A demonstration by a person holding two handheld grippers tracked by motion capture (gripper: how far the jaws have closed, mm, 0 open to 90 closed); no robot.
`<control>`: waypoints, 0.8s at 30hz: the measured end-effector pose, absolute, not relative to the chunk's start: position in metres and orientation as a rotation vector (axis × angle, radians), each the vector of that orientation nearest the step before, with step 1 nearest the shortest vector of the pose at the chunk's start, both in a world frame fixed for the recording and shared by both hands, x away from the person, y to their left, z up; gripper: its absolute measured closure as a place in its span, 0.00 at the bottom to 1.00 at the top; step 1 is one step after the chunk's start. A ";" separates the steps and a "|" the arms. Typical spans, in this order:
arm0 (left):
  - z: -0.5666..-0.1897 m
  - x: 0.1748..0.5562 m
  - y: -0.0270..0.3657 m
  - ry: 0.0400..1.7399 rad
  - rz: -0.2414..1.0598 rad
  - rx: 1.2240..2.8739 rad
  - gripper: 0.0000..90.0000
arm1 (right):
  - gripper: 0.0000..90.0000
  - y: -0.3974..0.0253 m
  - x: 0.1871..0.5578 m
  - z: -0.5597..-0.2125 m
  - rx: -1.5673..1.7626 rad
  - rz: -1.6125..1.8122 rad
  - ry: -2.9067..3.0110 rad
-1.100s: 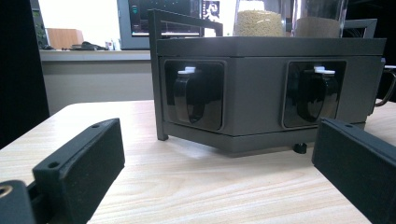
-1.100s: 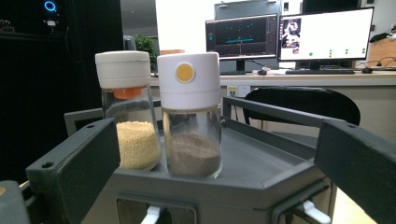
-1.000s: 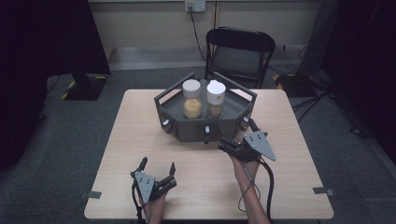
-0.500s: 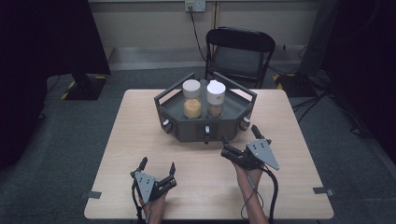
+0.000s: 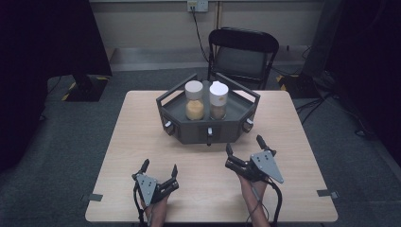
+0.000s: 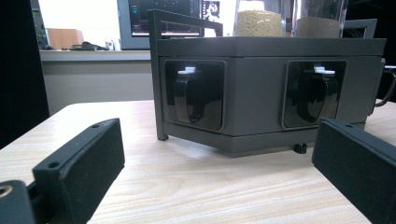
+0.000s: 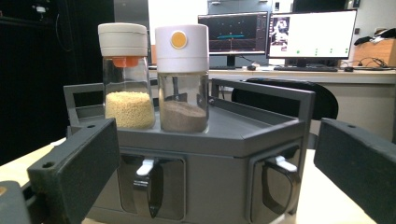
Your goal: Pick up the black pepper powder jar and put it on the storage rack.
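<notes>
Rack (image 5: pixel 208 124), grey and hexagonal, sits mid-worktop (image 5: pixel 142 123) carrying two jars: yellow grains (image 5: pixel 194 100) left, brown powder (image 5: pixel 218 100) right. I see my left gripper (image 5: pixel 160 171) and right gripper (image 5: pixel 244 147) near it on the person's side, fingers apart, holding nothing.

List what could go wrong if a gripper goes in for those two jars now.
1. The two jars, the yellow-grain jar and the brown-powder jar, stand close together on the grey rack; open fingers reaching for one may knock over the other.
2. The rack's raised rail stands before the jars; a low approach by the right gripper could hit it.
3. Both jars are tall and narrow, so they probably tip easily.
</notes>
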State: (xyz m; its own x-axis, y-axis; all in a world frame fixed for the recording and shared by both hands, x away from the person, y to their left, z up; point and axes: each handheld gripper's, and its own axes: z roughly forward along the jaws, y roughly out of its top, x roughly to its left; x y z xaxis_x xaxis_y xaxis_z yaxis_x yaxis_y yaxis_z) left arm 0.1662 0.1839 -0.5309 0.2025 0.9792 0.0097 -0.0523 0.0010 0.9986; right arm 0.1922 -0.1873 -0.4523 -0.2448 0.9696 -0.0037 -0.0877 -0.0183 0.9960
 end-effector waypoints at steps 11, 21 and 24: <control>-0.531 0.166 0.184 1.019 1.085 1.264 0.02 | 0.00 -0.191 0.182 -0.463 1.050 1.429 1.308; -0.531 0.166 0.184 1.019 1.085 1.264 0.02 | 0.00 -0.192 0.169 -0.471 1.034 1.413 1.307; -0.531 0.166 0.184 1.018 1.085 1.264 0.02 | 0.00 -0.194 0.167 -0.473 1.035 1.399 1.311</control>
